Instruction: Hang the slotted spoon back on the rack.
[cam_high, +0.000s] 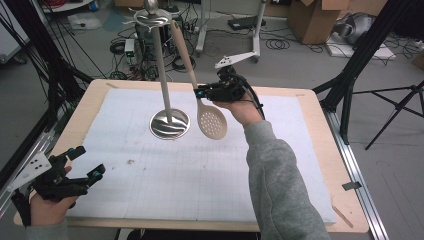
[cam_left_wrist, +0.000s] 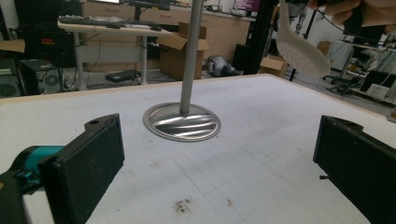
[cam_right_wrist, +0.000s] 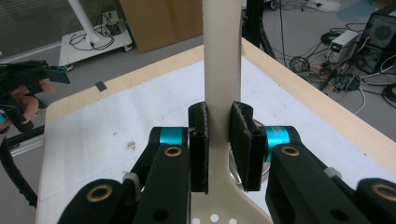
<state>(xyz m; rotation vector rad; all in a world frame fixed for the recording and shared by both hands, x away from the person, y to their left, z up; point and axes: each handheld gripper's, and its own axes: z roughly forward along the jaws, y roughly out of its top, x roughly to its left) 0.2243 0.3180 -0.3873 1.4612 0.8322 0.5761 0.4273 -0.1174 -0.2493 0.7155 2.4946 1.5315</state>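
Note:
A cream slotted spoon (cam_high: 212, 119) hangs in the air over the table, bowl down and handle slanting up toward the top of a metal stand. My right gripper (cam_high: 201, 93) is shut on the spoon's handle just above the bowl; in the right gripper view both pads press the handle (cam_right_wrist: 222, 70) from either side. The metal stand (cam_high: 170, 123) has a round shiny base (cam_left_wrist: 181, 122) and a tall pole with a small dish on top. My left gripper (cam_high: 90, 163) rests near the table's front left corner, jaws wide apart and empty.
A white gridded mat (cam_high: 200, 165) covers most of the wooden table (cam_high: 330, 165). A small dark stain (cam_high: 131, 161) marks the mat. Beyond the table lie cables, cardboard boxes (cam_high: 312, 17) and black tripod legs (cam_high: 350, 90).

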